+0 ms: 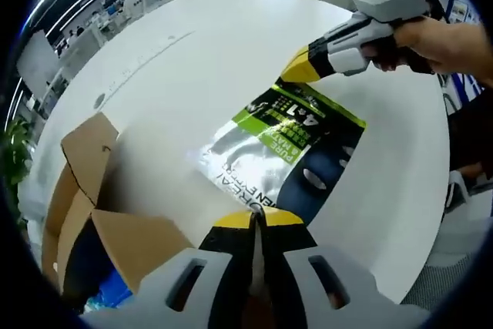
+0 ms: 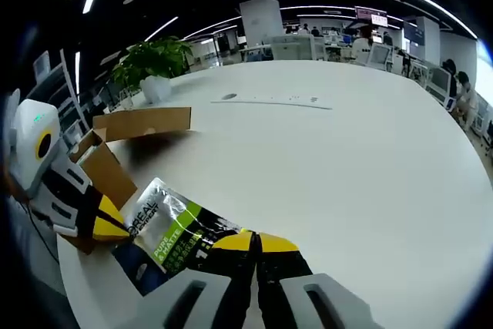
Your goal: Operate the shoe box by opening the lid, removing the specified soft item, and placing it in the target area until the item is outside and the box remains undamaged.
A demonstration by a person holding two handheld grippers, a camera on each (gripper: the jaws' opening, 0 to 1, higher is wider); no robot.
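Your white table (image 2: 347, 152) carries the opened cardboard shoe box (image 1: 85, 213); the glossy pouch (image 1: 289, 148) lies flat beside it, outside; it looks light, limp, slippery, so pinch its edges; left gripper (image 1: 258, 219) and right gripper (image 2: 254, 242) are both closed on opposite ends.

Pouch (image 1: 293, 152) flat on table (image 1: 192, 75) at frame centre, open box (image 1: 92, 213) lower left, gripper (image 1: 296, 67) at its upper edge.

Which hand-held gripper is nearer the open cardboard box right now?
Left. The left hand-held gripper pinches the packet at the edge beside the cardboard box; the right hand-held gripper pinches the packet's opposite edge, farther from the box.
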